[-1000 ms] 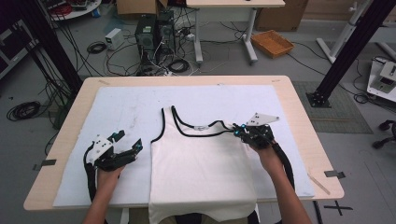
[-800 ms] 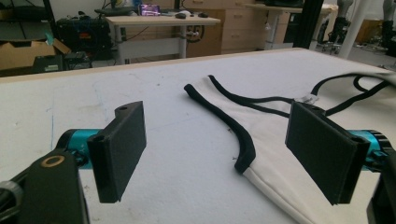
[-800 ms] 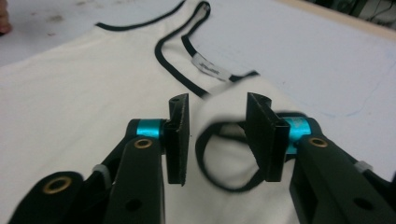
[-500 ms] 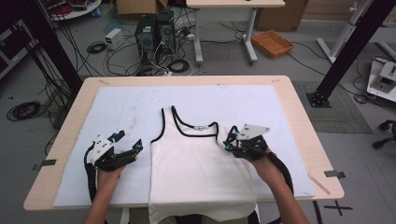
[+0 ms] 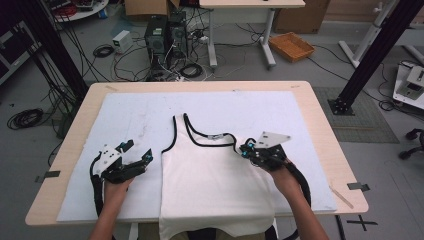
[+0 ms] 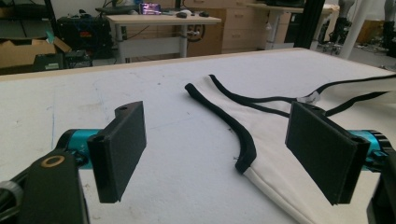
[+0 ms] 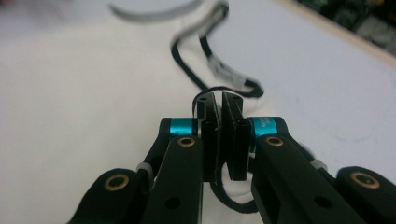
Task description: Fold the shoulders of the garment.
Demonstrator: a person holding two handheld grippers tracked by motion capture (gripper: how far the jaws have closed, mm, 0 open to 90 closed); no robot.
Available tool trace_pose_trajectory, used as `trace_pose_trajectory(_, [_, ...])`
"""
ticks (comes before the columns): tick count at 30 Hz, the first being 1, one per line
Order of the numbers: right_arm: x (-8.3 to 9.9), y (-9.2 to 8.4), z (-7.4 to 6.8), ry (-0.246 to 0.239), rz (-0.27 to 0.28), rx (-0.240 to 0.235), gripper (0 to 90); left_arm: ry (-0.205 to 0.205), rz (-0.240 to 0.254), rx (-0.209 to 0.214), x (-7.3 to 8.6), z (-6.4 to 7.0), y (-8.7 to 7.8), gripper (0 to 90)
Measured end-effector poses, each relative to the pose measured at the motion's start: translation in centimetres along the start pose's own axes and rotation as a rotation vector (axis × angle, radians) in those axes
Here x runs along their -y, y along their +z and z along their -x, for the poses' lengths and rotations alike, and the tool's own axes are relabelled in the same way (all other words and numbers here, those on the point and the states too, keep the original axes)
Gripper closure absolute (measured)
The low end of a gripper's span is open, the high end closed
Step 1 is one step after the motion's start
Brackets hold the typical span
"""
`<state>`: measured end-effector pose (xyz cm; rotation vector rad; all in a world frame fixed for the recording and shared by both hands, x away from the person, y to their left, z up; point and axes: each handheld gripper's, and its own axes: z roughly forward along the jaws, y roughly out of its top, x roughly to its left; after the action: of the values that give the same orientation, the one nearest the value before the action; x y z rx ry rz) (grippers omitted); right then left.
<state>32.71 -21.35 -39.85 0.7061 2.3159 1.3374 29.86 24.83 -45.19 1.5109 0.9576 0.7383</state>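
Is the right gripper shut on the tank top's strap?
Yes: right gripper has just closed, its jaws pinching the black-trimmed strap of the tank top.

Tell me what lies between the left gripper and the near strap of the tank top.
Nothing visible. The left gripper rests open on the white mat, and bare mat lies between it and the tank top. The black-edged strap lies flat just ahead. The right gripper is shut on the far strap.

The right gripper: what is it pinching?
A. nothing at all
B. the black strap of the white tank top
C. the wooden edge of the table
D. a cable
B: in the right gripper view the right gripper has its jaws shut on the black strap of the white tank top.
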Motion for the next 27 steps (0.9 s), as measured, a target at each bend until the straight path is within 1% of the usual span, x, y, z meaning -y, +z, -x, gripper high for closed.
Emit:
trace_pose_trajectory(1, [0.2, -0.6, 0.0, 0.038, 0.056, -0.027, 86.5, 0.002, 0.000, 0.000, 0.0, 0.0, 0.0, 20.4])
trace_pose_trajectory(2, [0.5, -1.1, 0.0, 0.063, 0.092, -0.039, 86.5, 0.002, -0.001, -0.001, 0.0, 0.0, 0.0, 20.5])
trace_pose_trajectory(3, [0.8, -1.3, -0.1, 0.074, 0.100, -0.051, 86.5, 0.002, 0.001, -0.001, 0.0, 0.0, 0.0, 20.5])
trace_pose_trajectory(4, [1.2, -1.4, -0.3, 0.069, 0.084, -0.053, 86.5, 0.005, 0.001, 0.001, 0.0, 0.0, -0.1, 20.5])
trace_pose_trajectory(6, [2.0, -1.2, -0.9, 0.038, 0.043, -0.062, 86.4, 0.010, 0.002, 0.004, 0.0, 0.1, -0.1, 20.4])
trace_pose_trajectory(7, [2.4, -1.1, -1.1, 0.018, 0.022, -0.059, 86.3, 0.010, 0.004, 0.003, 0.0, 0.1, -0.1, 20.5])
trace_pose_trajectory(9, [3.3, -1.1, -1.5, -0.004, -0.015, -0.068, 86.2, 0.016, 0.001, 0.002, 0.0, 0.1, -0.1, 20.5])
trace_pose_trajectory(10, [3.8, -1.1, -1.6, -0.011, -0.036, -0.082, 85.8, 0.012, 0.002, 0.002, 0.0, 0.2, -0.1, 20.5])
trace_pose_trajectory(11, [4.2, -1.0, -1.6, -0.009, -0.045, -0.111, 84.0, 0.015, -0.001, 0.005, 0.0, 0.2, -0.2, 20.4])
trace_pose_trajectory(12, [4.6, -1.1, -1.6, 0.012, -0.039, -0.149, 80.4, 0.011, -0.002, 0.005, 0.0, 0.2, -0.2, 20.4])
trace_pose_trajectory(13, [5.0, -1.3, -1.5, 0.041, -0.010, -0.169, 76.9, 0.008, -0.006, 0.002, 0.0, 0.2, -0.2, 20.5])
trace_pose_trajectory(14, [5.2, -1.7, -1.4, 0.069, 0.029, -0.170, 73.6, -0.002, -0.007, 0.000, 0.0, 0.2, -0.2, 20.4])
trace_pose_trajectory(15, [5.3, -2.0, -1.1, 0.090, 0.059, -0.153, 70.5, -0.007, -0.011, -0.001, -0.1, 0.1, -0.2, 20.4])
trace_pose_trajectory(16, [5.2, -2.3, -0.9, 0.094, 0.074, -0.128, 65.8, -0.017, -0.019, -0.003, -0.1, 0.2, -0.2, 20.4])
trace_pose_trajectory(17, [5.0, -2.5, -0.6, 0.088, 0.076, -0.094, 60.1, -0.026, -0.029, -0.010, -0.3, 0.2, -0.1, 20.4])
trace_pose_trajectory(18, [4.8, -2.6, -0.4, 0.093, 0.070, -0.054, 55.8, -0.038, -0.045, -0.018, -0.7, 0.2, 0.0, 20.3])
trace_pose_trajectory(19, [4.8, -2.6, -0.3, 0.104, 0.060, -0.002, 51.0, -0.046, -0.062, -0.018, -1.0, 0.2, 0.2, 20.1])
trace_pose_trajectory(20, [4.8, -2.6, -0.1, 0.104, 0.047, 0.047, 43.4, -0.046, -0.072, -0.019, -1.4, 0.2, 0.4, 20.1])
trace_pose_trajectory(22, [4.8, -2.5, 0.3, 0.108, 0.018, 0.140, 32.3, -0.058, -0.101, -0.008, -2.3, 0.2, 1.3, 20.1])
trace_pose_trajectory(23, [4.8, -2.5, 0.5, 0.107, 0.007, 0.175, 27.9, -0.065, -0.114, -0.006, -2.8, 0.1, 1.8, 20.1])
trace_pose_trajectory(25, [4.7, -2.9, 0.8, 0.103, 0.014, 0.220, 24.9, -0.075, -0.145, 0.001, -4.1, 0.1, 3.2, 20.1])
trace_pose_trajectory(27, [4.5, -3.3, 1.2, 0.115, 0.022, 0.236, 22.8, -0.080, -0.180, 0.001, -5.3, 0.2, 4.8, 20.1])
